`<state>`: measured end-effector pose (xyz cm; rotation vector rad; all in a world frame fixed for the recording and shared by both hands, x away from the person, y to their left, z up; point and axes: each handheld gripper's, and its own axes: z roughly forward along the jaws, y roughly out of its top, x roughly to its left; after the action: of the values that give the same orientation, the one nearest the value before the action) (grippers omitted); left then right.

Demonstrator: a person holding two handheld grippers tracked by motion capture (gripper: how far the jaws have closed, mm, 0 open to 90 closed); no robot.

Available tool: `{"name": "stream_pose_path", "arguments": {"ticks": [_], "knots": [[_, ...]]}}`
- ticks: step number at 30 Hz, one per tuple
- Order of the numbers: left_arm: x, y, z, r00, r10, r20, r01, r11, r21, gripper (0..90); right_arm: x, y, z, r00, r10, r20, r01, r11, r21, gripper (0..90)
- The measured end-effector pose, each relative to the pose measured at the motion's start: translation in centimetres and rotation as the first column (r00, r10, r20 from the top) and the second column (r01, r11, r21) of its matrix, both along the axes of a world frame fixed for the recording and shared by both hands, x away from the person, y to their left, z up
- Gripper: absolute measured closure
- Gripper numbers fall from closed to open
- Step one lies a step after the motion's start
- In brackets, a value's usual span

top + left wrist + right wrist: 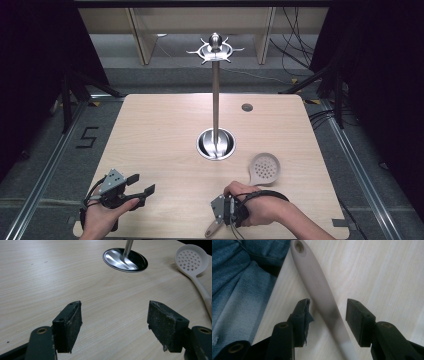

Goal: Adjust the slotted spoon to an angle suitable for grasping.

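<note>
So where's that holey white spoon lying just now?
The slotted spoon lies flat on the table's near right, bowl beside the metal stand's base, handle between the right gripper's open jaws.

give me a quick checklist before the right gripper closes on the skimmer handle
1. Right gripper open: ok.
2. Beige plastic slotted skimmer spoon, handle between the jaws, pads not pressing: ok.
3. Handle centred: not ok, it runs slantwise, nearer the left pad.
4. Handle end with hanging hole reaches the wooden table edge: ok, free to lift.
5. Left gripper open, nothing between its jaws: ok.
6. Steel hook stand upright on its round base: ok.
</note>
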<state>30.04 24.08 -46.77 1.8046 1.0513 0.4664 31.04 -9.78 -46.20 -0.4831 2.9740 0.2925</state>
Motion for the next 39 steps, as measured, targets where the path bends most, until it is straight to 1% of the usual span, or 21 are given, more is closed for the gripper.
{"name": "stream_pose_path", "arguments": {"ticks": [3,5,6,8,11,16,17,18,19,21,22,23,24,25,30,31,32,35,36,38,39], "knots": [[0.0,0.0,0.0,1.0000,-0.001,-0.001,0.001,1.0000,0.003,27.5,0.0,0.5,-0.3,0.9993,0.038,0.006,-0.038,0.9992,-0.016,54.0],[-0.1,-0.1,0.0,0.9999,0.012,-0.011,-0.012,0.9999,-0.007,27.5,-0.1,0.5,-0.3,0.9998,0.018,-0.006,-0.019,0.9994,-0.029,54.0],[-0.1,-0.1,0.0,0.9999,0.012,-0.012,-0.012,0.9999,-0.006,27.5,0.1,0.8,-0.5,0.9977,0.066,0.011,-0.066,0.9975,-0.025,53.9],[0.0,0.0,0.0,1.0000,0.000,-0.002,0.000,1.0000,0.004,27.5,0.2,0.9,-0.7,0.9973,0.073,0.009,-0.073,0.9971,-0.021,54.0],[0.0,-0.1,0.0,1.0000,0.004,-0.005,-0.004,1.0000,-0.005,27.5,0.1,0.8,-1.0,0.9989,0.041,-0.023,-0.042,0.9990,-0.015,54.0],[0.0,0.0,0.0,1.0000,0.001,-0.002,-0.001,1.0000,0.005,27.5,0.2,1.1,-1.2,0.9976,0.066,-0.023,-0.066,0.9977,-0.012,54.1],[0.3,0.2,0.1,0.9995,-0.020,0.025,0.019,0.9990,0.041,27.5,0.2,1.2,-1.2,0.9977,0.060,-0.031,-0.061,0.9980,-0.015,54.1],[0.3,0.2,0.1,0.9995,-0.020,0.025,0.019,0.9990,0.041,27.5,0.2,1.2,-1.2,0.9977,0.060,-0.031,-0.061,0.9980,-0.015,54.1],[0.2,0.0,0.0,1.0000,-0.005,0.008,0.005,1.0000,0.008,27.5,0.2,1.4,-1.1,0.9970,0.074,-0.024,-0.075,0.9968,-0.029,54.1],[0.2,0.0,0.0,0.9999,-0.006,0.008,0.006,0.9999,0.009,27.5,0.2,1.4,-1.3,0.9969,0.073,-0.031,-0.073,0.9971,-0.020,54.2],[0.5,0.2,0.1,0.9989,-0.029,0.036,0.027,0.9987,0.042,27.5,0.2,1.5,-1.3,0.9960,0.085,-0.029,-0.086,0.9959,-0.028,54.2],[0.5,0.2,0.1,0.9989,-0.029,0.036,0.027,0.9987,0.042,27.5,0.0,1.4,-1.4,0.9972,0.063,-0.039,-0.065,0.9975,-0.029,54.2],[0.5,0.1,0.1,0.9990,-0.028,0.035,0.026,0.9989,0.039,27.5,0.1,1.6,-1.4,0.9955,0.090,-0.031,-0.091,0.9951,-0.039,54.3],[0.4,0.0,0.1,0.9996,-0.015,0.024,0.014,0.9996,0.023,27.5,0.0,1.5,-1.4,0.9968,0.071,-0.037,-0.073,0.9964,-0.043,54.4],[0.4,0.0,0.1,0.9997,-0.012,0.019,0.011,0.9997,0.022,27.5,-0.2,1.8,-1.4,0.9964,0.074,-0.042,-0.076,0.9957,-0.054,54.8],[0.3,-0.1,0.1,1.0000,-0.007,0.007,0.007,0.9999,0.009,27.5,0.0,2.0,-1.4,0.9933,0.111,-0.034,-0.112,0.9919,-0.059,55.0],[0.5,0.0,0.2,0.9994,-0.021,0.026,0.020,0.9993,0.032,27.5,0.0,2.0,-1.4,0.9942,0.099,-0.043,-0.101,0.9929,-0.062,55.2],[0.4,0.0,0.1,0.9999,-0.010,0.011,0.009,0.9998,0.015,27.5,0.0,2.3,-1.4,0.9916,0.124,-0.036,-0.127,0.9894,-0.071,55.4],[0.3,-0.1,0.1,1.0000,-0.003,0.008,0.003,0.9999,0.010,27.5,-0.2,2.2,-1.5,0.9939,0.099,-0.049,-0.102,0.9922,-0.071,55.4],[0.6,0.3,0.2,0.9984,-0.038,0.042,0.036,0.9980,0.053,27.5,-0.1,2.4,-1.4,0.9898,0.138,-0.037,-0.140,0.9874,-0.073,55.4],[0.6,0.3,0.2,0.9984,-0.038,0.042,0.036,0.9980,0.053,27.5,-0.1,2.4,-1.4,0.9898,0.138,-0.037,-0.140,0.9874,-0.073,55.4]]}}
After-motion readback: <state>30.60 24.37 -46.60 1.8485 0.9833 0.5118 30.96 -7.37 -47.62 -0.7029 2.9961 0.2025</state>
